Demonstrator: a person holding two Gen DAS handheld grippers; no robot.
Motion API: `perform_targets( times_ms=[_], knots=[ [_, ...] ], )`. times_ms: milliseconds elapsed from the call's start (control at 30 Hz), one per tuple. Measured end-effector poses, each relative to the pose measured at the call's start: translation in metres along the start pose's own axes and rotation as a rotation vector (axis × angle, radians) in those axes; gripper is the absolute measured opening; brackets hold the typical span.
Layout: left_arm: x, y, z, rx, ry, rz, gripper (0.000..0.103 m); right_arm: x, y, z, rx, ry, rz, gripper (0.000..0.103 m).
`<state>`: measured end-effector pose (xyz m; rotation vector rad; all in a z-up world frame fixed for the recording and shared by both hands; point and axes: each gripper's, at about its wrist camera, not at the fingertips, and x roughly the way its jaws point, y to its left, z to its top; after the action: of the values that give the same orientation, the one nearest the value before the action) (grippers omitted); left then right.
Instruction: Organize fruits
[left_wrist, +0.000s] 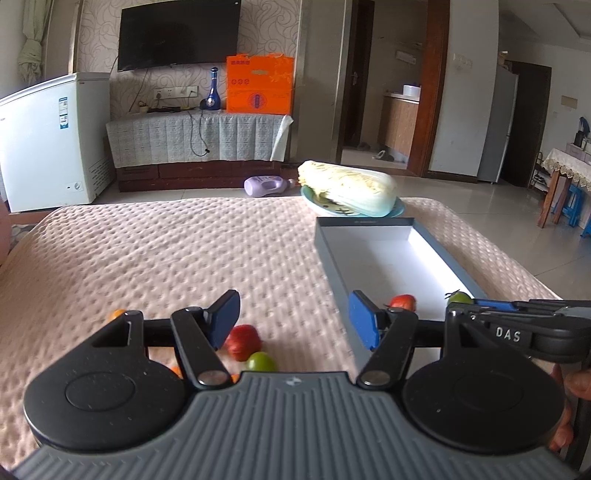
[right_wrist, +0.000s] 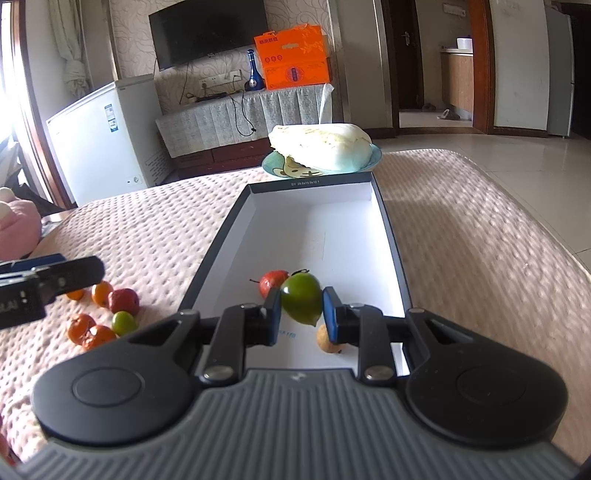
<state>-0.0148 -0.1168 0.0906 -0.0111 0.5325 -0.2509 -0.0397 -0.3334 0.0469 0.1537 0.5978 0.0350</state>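
Centre of the right view: my right gripper clasps a green fruit over the box; smooth, light, bruisable, so I grip its middle. Left gripper gapes, empty.

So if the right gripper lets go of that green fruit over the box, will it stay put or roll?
Probably rolls a little: the green fruit looks round and smooth, and the box floor is flat and slick-looking. Its walls should stop it. It may bump the red fruit just behind or the small tan one below.
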Motion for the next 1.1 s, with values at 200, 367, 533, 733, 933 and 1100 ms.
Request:
perform_targets(
  times_ms=[200,367,533,733,933,1100],
  knots=[
    [-0.001,0.014,-0.002,-0.016,0.013,0.017,0.070,0.005,0.005,-0.001,0.006,0.009,-0.007,0.028],
    [-0.006,0.024,-0.004,-0.022,0.020,0.038,0.070,0.007,0.006,-0.001,0.016,0.011,-0.024,0.029],
    [-0.010,0.036,-0.004,-0.032,0.019,0.053,0.072,0.007,0.009,0.000,0.024,0.004,-0.031,0.029],
    [-0.015,0.049,-0.006,-0.042,0.020,0.068,0.072,0.006,0.009,0.000,0.031,-0.005,-0.033,0.029],
    [-0.015,0.053,-0.007,-0.045,0.025,0.072,0.073,0.008,0.011,0.000,0.035,0.001,-0.032,0.029],
    [-0.016,0.052,-0.008,-0.036,0.025,0.064,0.075,0.009,0.012,0.000,0.031,0.008,-0.033,0.030]
  ],
)
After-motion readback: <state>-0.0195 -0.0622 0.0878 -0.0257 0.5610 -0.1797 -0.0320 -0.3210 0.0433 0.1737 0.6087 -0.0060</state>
